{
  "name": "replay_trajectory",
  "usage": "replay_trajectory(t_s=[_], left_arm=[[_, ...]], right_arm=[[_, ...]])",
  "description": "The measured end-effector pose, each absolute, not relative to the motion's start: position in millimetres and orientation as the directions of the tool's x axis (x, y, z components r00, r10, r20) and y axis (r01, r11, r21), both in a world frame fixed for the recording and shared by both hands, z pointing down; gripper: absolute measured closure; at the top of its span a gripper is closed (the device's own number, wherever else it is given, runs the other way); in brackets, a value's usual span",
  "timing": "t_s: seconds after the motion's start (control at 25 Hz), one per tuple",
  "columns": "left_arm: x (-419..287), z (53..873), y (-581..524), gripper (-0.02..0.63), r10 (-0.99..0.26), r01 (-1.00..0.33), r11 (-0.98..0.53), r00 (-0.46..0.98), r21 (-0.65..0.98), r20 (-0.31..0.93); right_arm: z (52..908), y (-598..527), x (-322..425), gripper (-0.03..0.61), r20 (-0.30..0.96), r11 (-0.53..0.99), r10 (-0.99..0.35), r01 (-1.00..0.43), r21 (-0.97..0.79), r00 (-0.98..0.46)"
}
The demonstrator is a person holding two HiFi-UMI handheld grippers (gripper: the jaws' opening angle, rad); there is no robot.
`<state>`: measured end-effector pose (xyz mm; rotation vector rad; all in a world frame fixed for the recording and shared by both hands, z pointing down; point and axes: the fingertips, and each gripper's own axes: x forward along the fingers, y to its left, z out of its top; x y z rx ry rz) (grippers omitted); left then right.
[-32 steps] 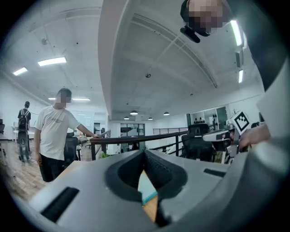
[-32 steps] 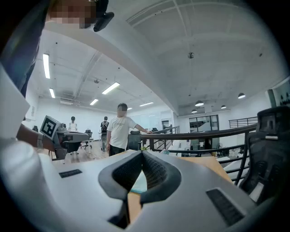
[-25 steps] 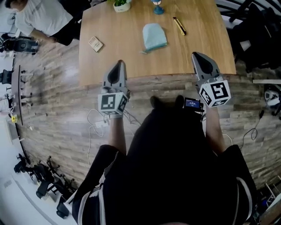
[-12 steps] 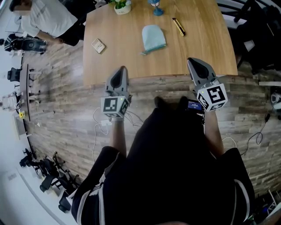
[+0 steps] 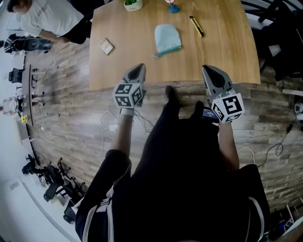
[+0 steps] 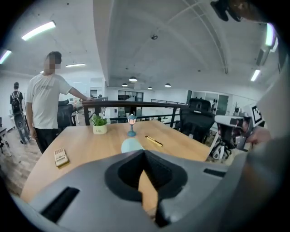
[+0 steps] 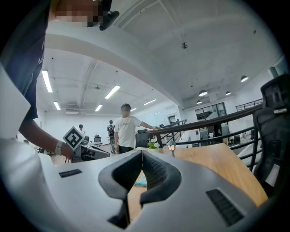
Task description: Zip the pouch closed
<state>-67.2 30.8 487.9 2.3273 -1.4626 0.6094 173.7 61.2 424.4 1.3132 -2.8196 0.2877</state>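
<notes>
The light blue pouch (image 5: 167, 38) lies flat on the wooden table (image 5: 227, 56), towards its far middle. Both grippers hover at the table's near edge, well short of the pouch. My left gripper (image 5: 138, 67) is shut with nothing in it, its tips over the edge left of the pouch. My right gripper (image 5: 208, 68) is also shut and empty, to the pouch's right. The left gripper view shows the pouch (image 6: 131, 145) just past the closed left gripper (image 6: 145, 152). In the right gripper view a sliver of the pouch (image 7: 140, 181) shows behind the closed right gripper (image 7: 142, 152).
On the table lie a small card box (image 5: 105, 46) at the left and a yellow-black pen (image 5: 196, 26) at the right. A potted plant (image 5: 133, 4) and a small blue lamp (image 5: 173, 7) stand at the far edge. A person (image 5: 47, 19) stands beyond the left corner; office chairs are right.
My left gripper has moved forward and right, up to the table edge. The wearer's body and foot have come closer to the table. The right gripper has barely moved.
</notes>
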Motion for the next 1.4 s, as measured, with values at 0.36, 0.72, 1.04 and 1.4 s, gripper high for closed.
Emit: replay_trajectory(t_s=[0.36, 0.72, 1.04, 1.4], left_arm=[[-99, 490, -25, 0.612, -0.794, -0.896, -0.424, 0.437, 0.13, 0.423], [-116, 522, -67, 0.614, -0.71, -0.847, -0.474, 0.53, 0.241, 0.464], [-110, 588, -68, 0.614, -0.505, -0.798, -0.548, 0.554, 0.25, 0.662], [-88, 650, -76, 0.614, -0.206, -0.757, -0.369, 0.632, 0.539, 0.747]], right_arm=[[413, 2, 107, 0.565, 0.131, 0.605, -0.777, -0.788, -0.113, -0.616], [430, -45, 73, 0.565, 0.226, 0.531, -0.809, -0.839, -0.119, -0.543], [449, -60, 68, 0.564, 0.267, 0.548, -0.778, -0.822, -0.157, -0.57], [468, -66, 72, 0.563, 0.294, 0.552, -0.755, -0.81, -0.198, -0.586]])
